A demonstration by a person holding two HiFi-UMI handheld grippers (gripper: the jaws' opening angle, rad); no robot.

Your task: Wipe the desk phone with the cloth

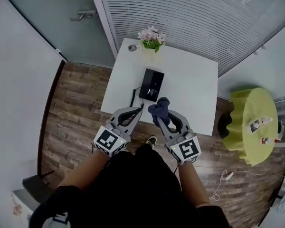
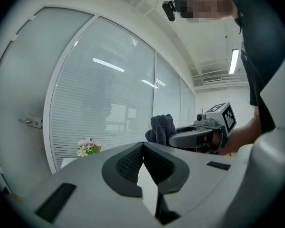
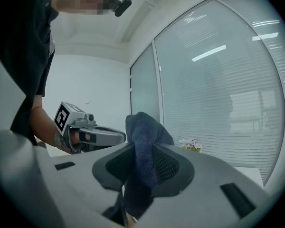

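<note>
I hold both grippers side by side, angled forward just short of the desk phone (image 1: 152,84). Right gripper (image 1: 160,118) is clamped on the bunched cloth (image 1: 158,108); left gripper (image 1: 138,112) is pinched closed, empty.

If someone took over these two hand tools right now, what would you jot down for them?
Left gripper: jaws together, nothing between them, held beside the right one.
Right gripper: jaws clamped on the dark blue cloth, which sticks up past the tips.
The black desk phone lies on the white table, just beyond the cloth; flowers stand at the far edge.
Done: cloth picked up.
Left: bring the cloth down onto the phone and wipe it; no contact shows yet.
</note>
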